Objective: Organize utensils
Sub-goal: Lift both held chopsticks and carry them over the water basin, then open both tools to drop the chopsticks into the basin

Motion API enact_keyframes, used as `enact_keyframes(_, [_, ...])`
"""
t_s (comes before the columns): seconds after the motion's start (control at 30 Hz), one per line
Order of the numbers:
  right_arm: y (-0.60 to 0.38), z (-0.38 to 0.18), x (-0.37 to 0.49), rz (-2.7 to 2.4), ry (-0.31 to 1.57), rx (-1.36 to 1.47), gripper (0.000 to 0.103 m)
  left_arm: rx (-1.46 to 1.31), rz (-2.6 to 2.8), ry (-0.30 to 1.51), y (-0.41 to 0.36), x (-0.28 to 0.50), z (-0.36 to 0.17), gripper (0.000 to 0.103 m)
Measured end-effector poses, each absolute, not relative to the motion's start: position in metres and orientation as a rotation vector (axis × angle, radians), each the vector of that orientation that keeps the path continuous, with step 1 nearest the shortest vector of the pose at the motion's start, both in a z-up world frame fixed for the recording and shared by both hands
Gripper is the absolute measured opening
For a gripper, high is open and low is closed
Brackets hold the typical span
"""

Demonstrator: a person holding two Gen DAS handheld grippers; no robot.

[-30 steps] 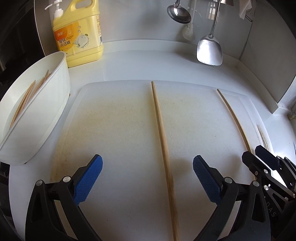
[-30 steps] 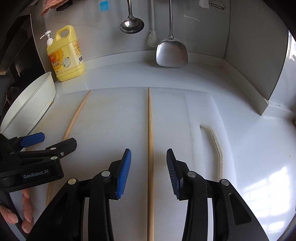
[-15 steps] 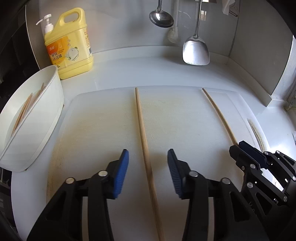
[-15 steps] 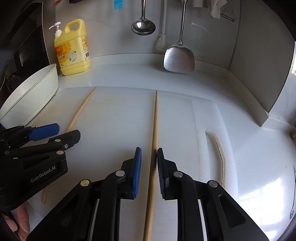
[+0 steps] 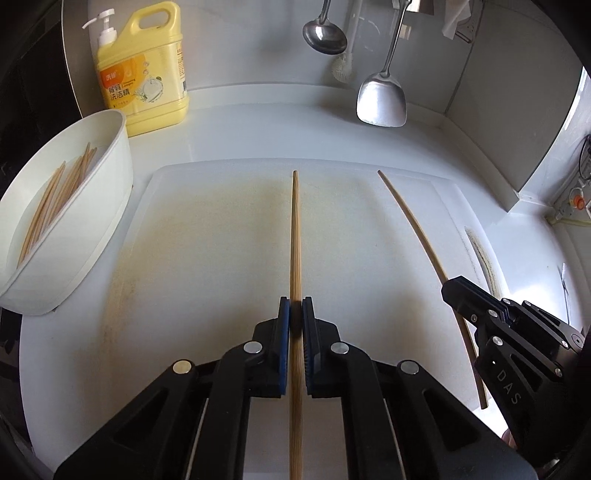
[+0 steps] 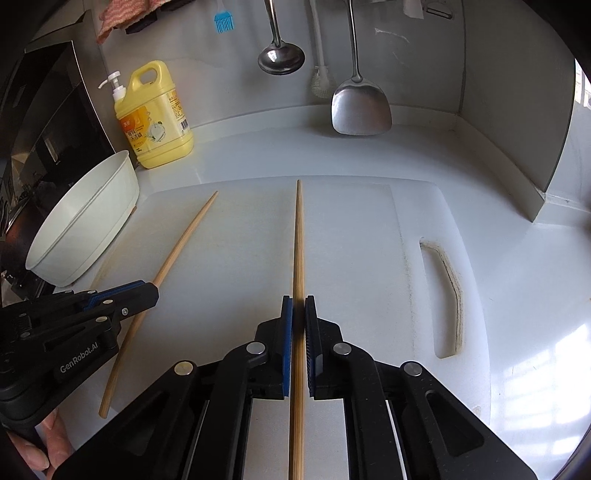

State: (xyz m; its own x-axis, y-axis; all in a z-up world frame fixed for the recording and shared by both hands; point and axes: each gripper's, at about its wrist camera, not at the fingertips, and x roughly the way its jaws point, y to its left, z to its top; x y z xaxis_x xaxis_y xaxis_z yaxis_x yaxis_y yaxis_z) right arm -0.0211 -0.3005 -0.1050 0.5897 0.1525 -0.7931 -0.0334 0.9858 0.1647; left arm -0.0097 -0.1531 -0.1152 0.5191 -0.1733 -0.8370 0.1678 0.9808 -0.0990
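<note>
Now both grippers — left gripper (image 5: 296,306), right gripper (image 6: 298,306) — have clamped their chopsticks

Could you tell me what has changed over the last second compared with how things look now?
Both tools have just closed: the left tool now clamps the left chopstick, and the right tool clamps the right chopstick. Before, each chopstick lay between open jaws. The white bin with its chopsticks, the yellow detergent bottle, the cutting board and the hanging ladle and spatula stayed put.
</note>
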Motion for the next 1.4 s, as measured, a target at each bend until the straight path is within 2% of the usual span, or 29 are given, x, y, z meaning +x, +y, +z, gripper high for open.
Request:
enact_keyframes(0.37, [-0.23,-0.031,-0.022,0.281,0.848,0.117,0.006,-0.119,-0.096,0.908,-0.06,-0.043,-0.036,0.007])
enact_keyframes(0.7, [-0.09,0.011,0.036,0.412,0.776,0.082,0.006,-0.147,0.038,0.834,0.08,-0.002,-0.008,0.007])
enact_keyframes(0.97, [0.006,0.005,0.098,0.42,0.79,0.071,0.006,-0.138,0.028,0.85,0.16,0.061,-0.023,0.007])
enact_keyframes(1.4, [0.039,-0.069,0.144,0.347,1.014,0.076,0.006,-0.127,-0.03,1.01,0.171,0.108,-0.089,0.007])
